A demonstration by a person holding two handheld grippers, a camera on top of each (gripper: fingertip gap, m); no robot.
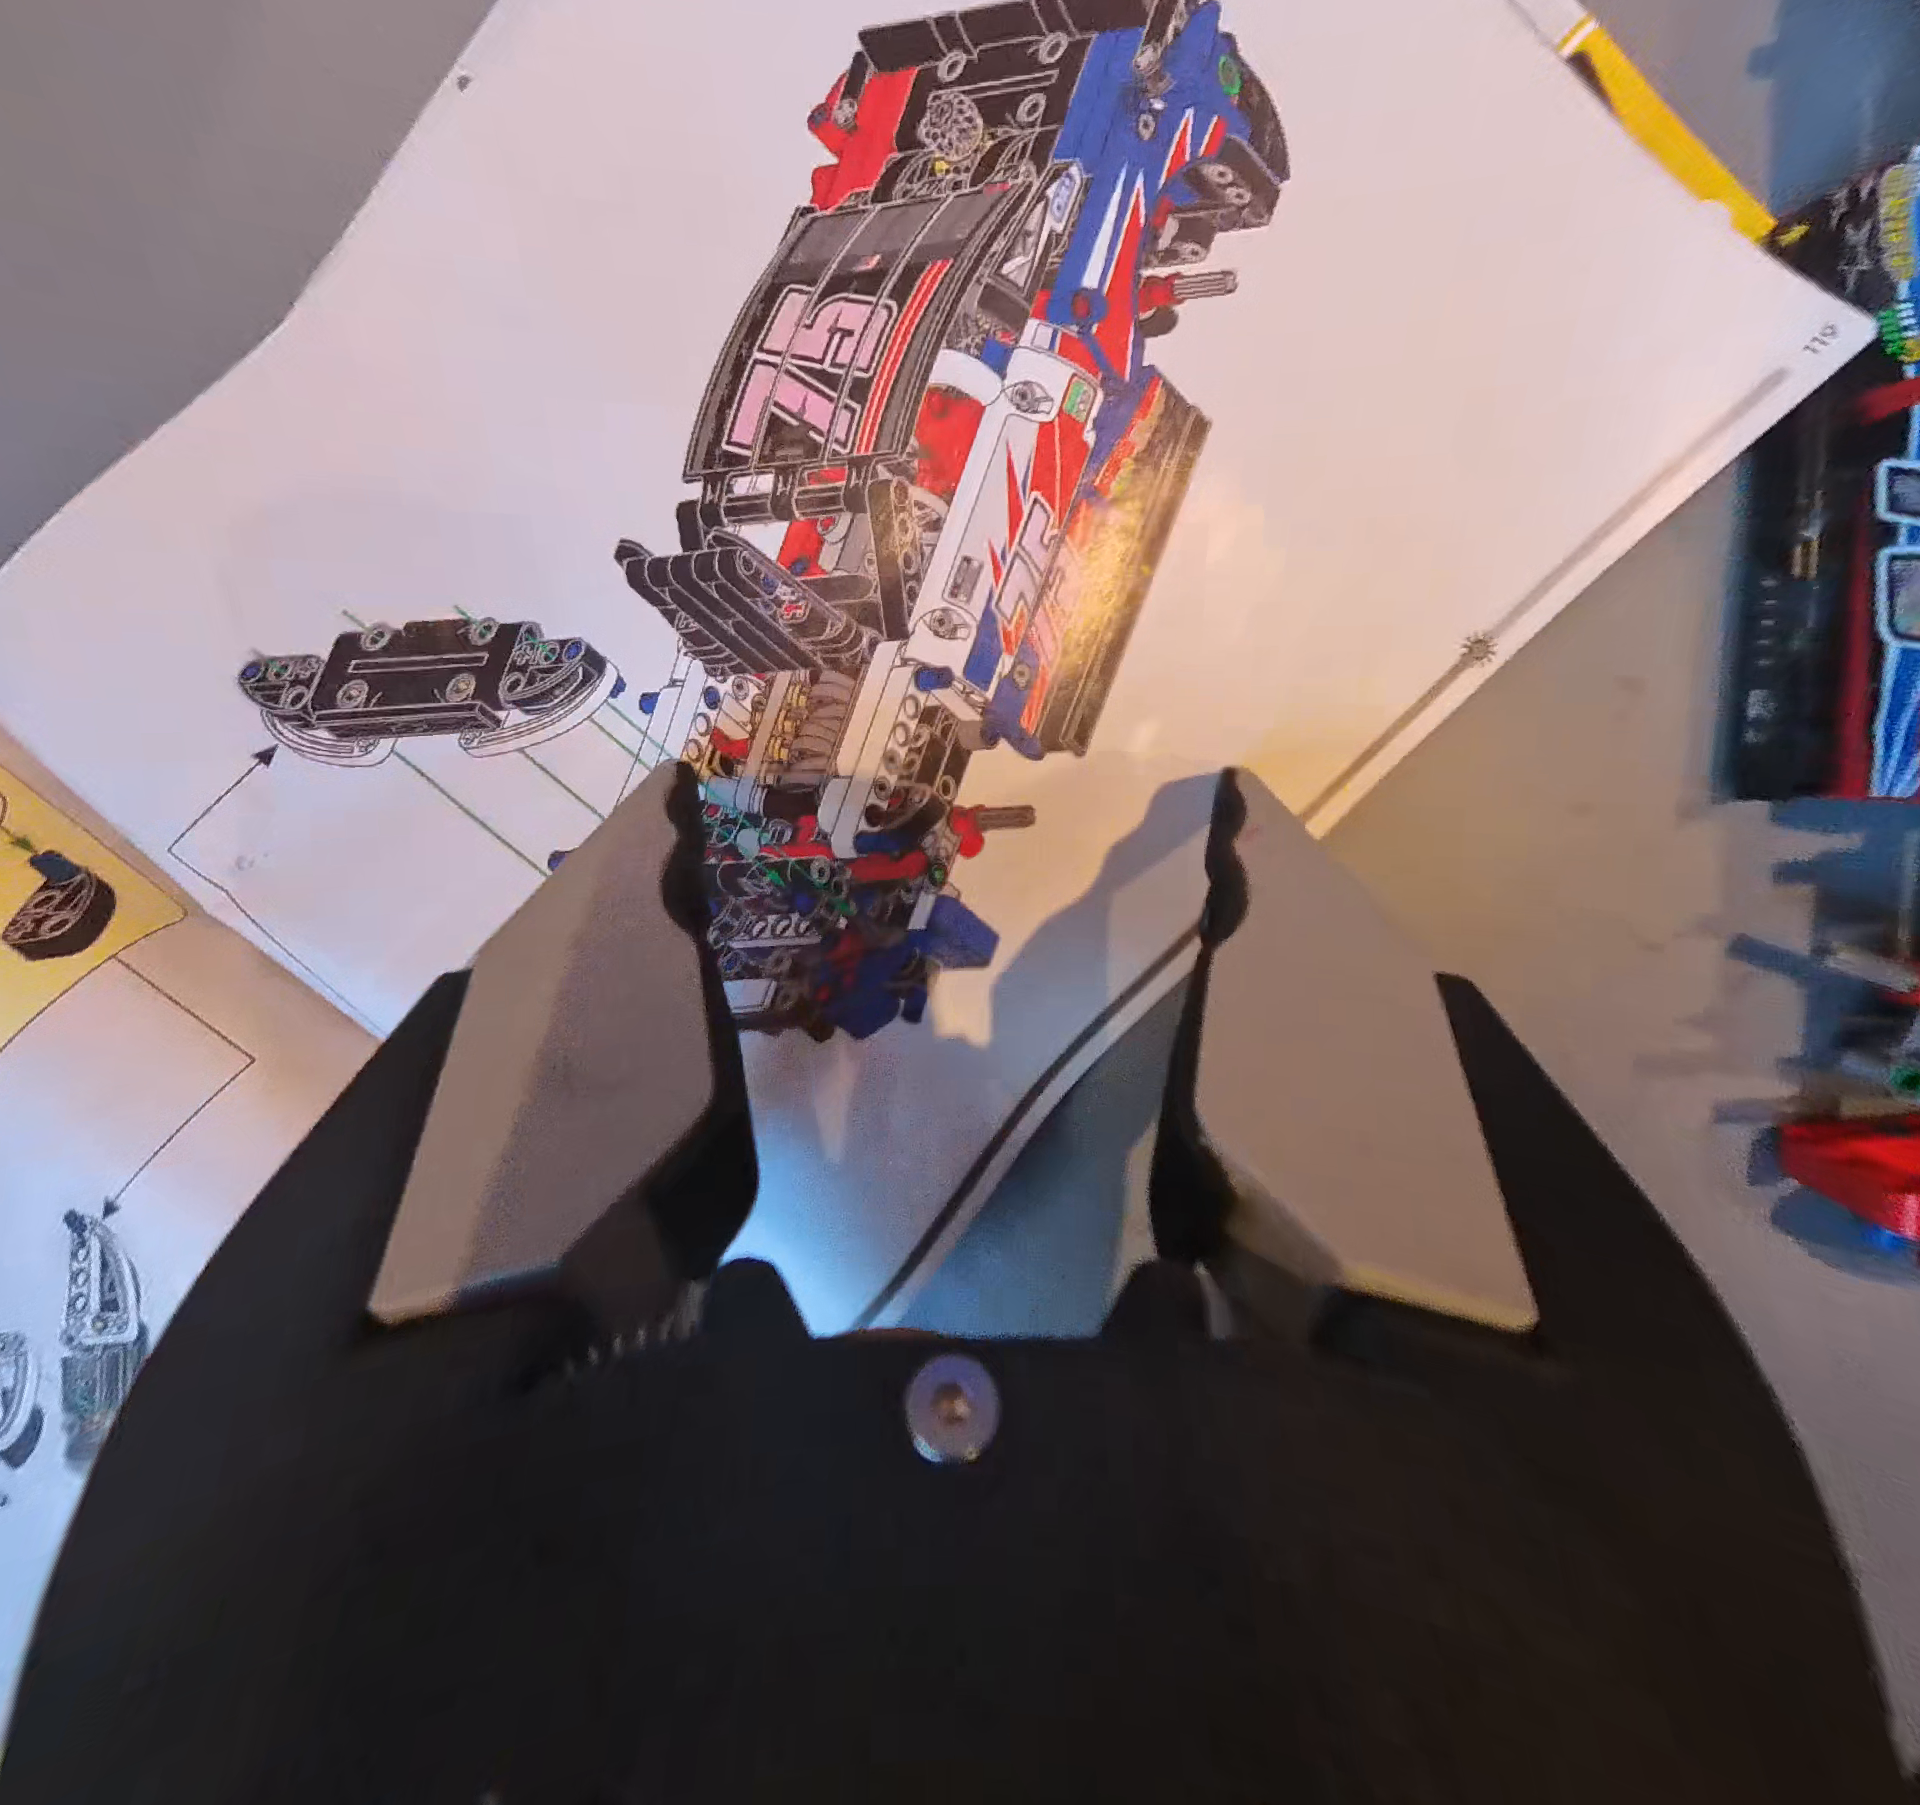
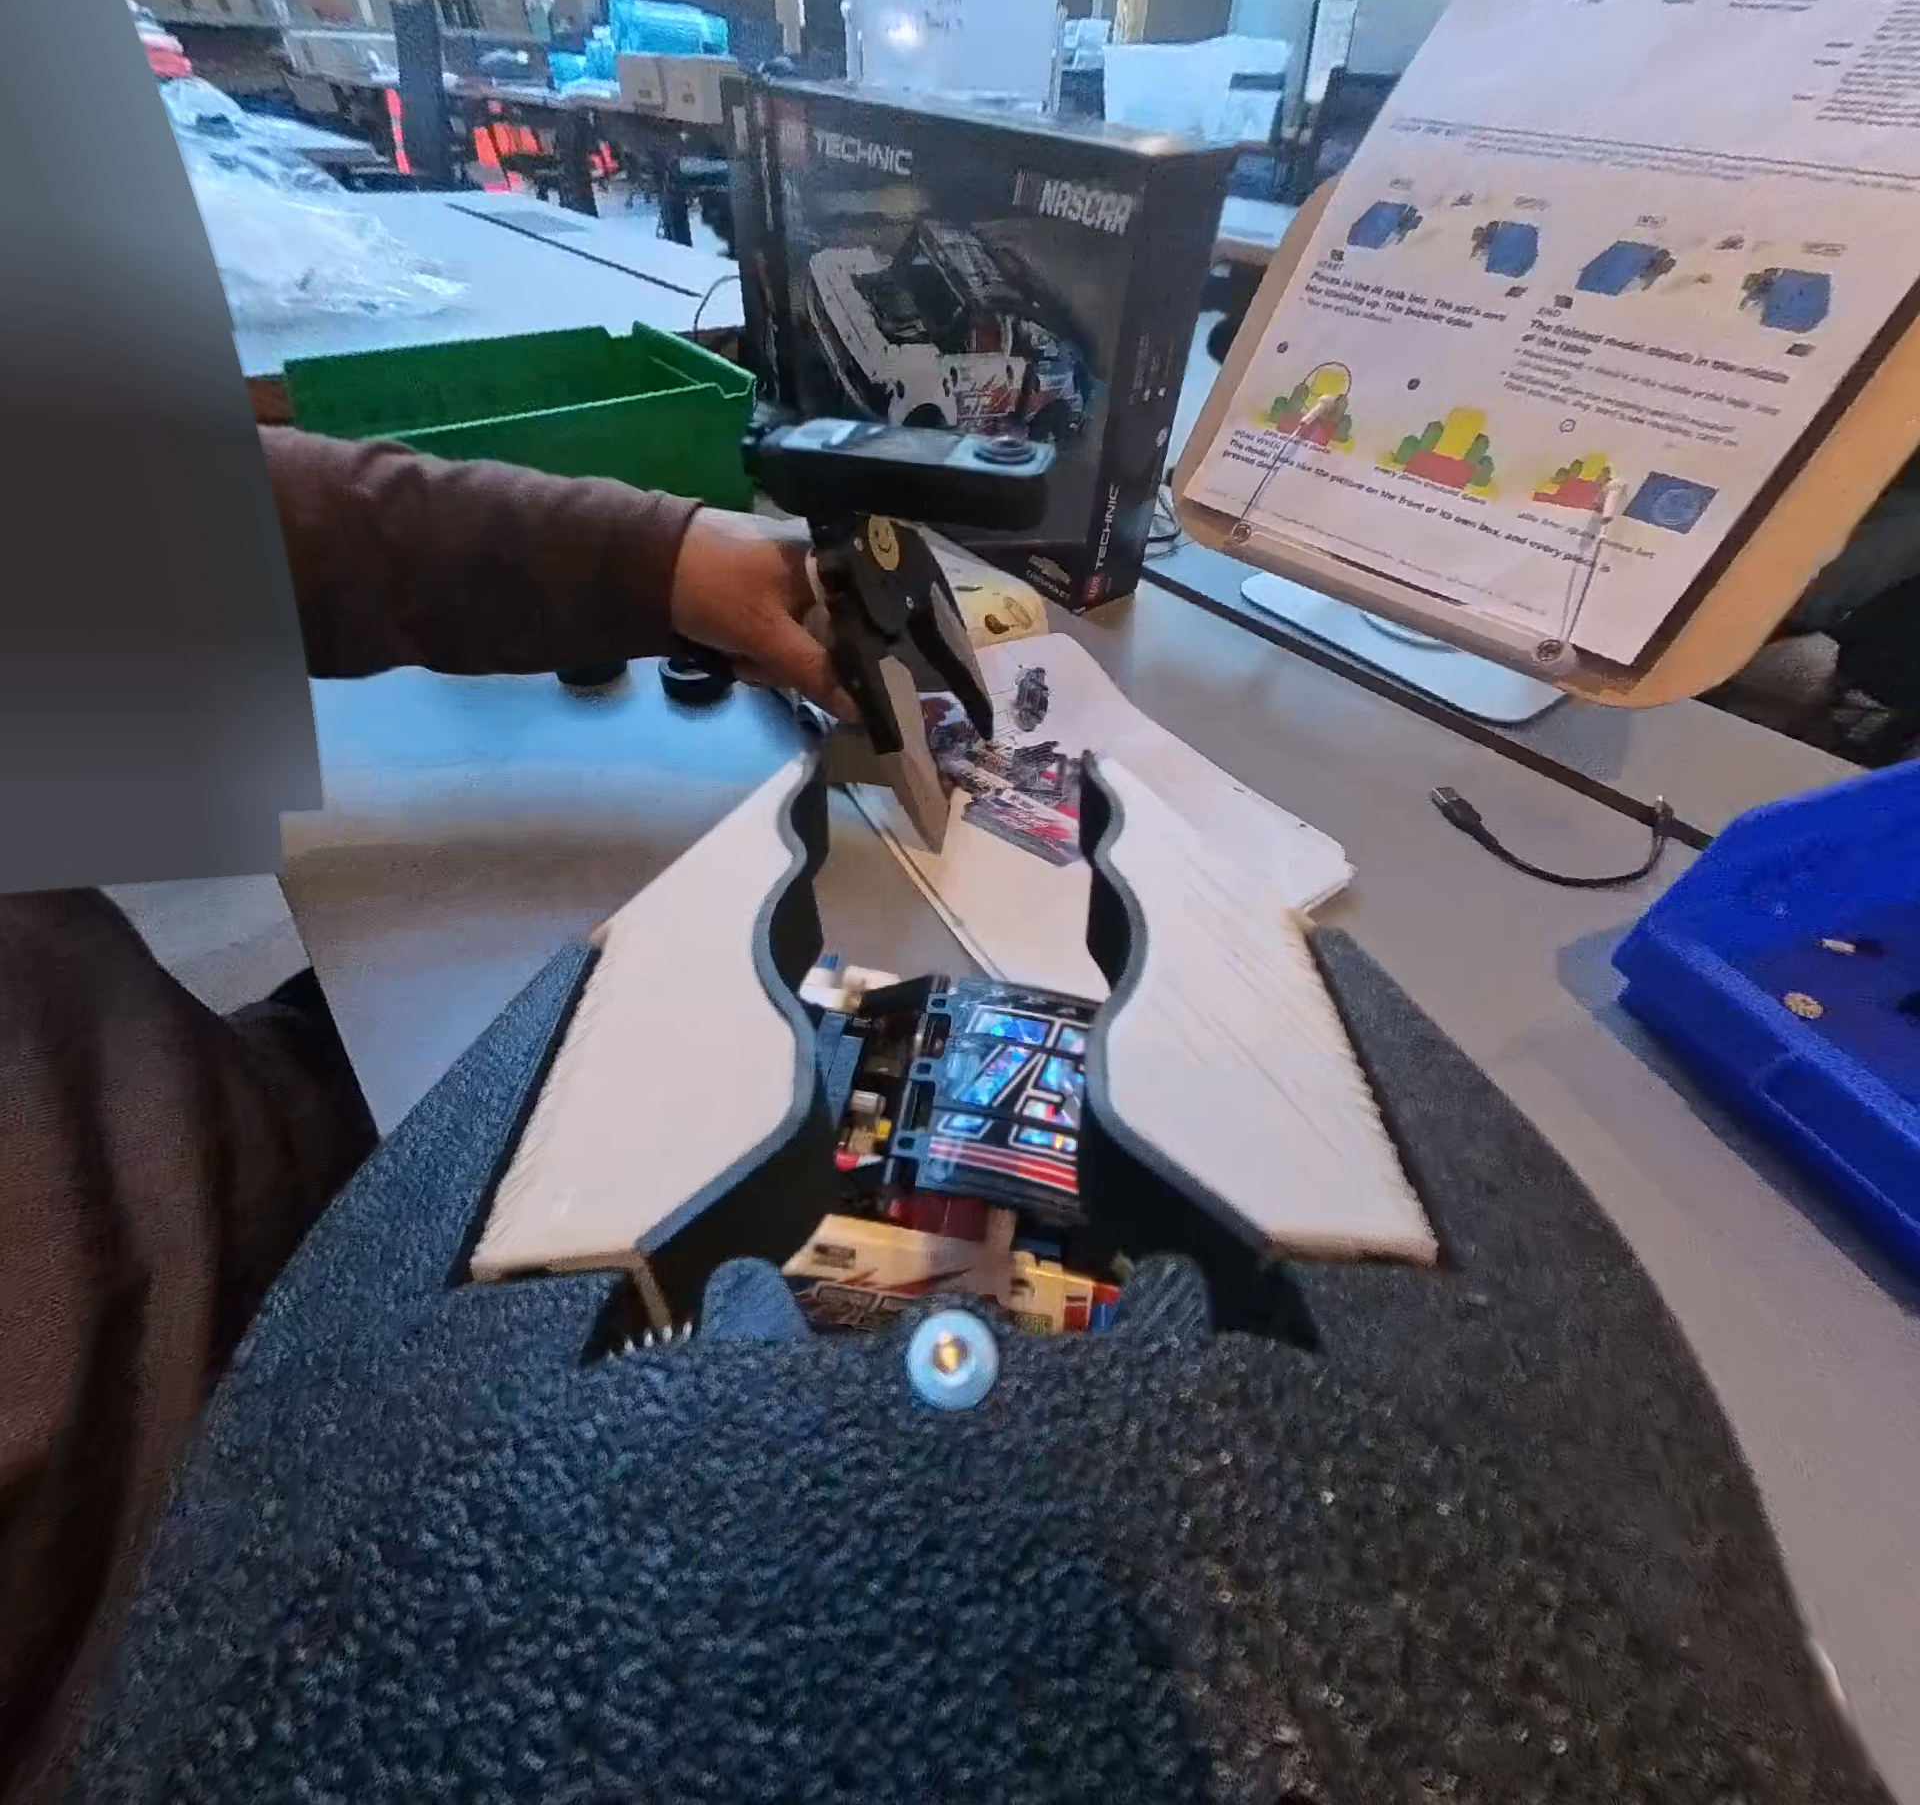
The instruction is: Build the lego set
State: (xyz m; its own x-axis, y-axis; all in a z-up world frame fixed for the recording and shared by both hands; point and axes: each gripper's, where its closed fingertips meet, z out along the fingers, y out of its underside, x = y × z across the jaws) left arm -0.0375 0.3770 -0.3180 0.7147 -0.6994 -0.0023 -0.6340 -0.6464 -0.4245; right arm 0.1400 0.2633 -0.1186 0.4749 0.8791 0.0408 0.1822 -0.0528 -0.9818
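Left wrist view only: left gripper (image 1: 951, 836) fingers spread wide, empty, above the white printed instruction booklet (image 1: 582, 321) open on the grey table (image 1: 1558, 903).

Right wrist view only: right gripper (image 2: 951, 825) also spread, gripping nothing; the partly built black, red and white lego car (image 2: 966, 1101) sits beneath it, apparently untouched. Black set box (image 2: 977, 301), green bin (image 2: 520, 405), blue bin (image 2: 1787, 986); workshop benches behind.

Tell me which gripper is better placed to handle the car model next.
Probably right: the right gripper hangs open directly above the car model, which shows between its fingers. The left gripper is open over the instruction booklet.
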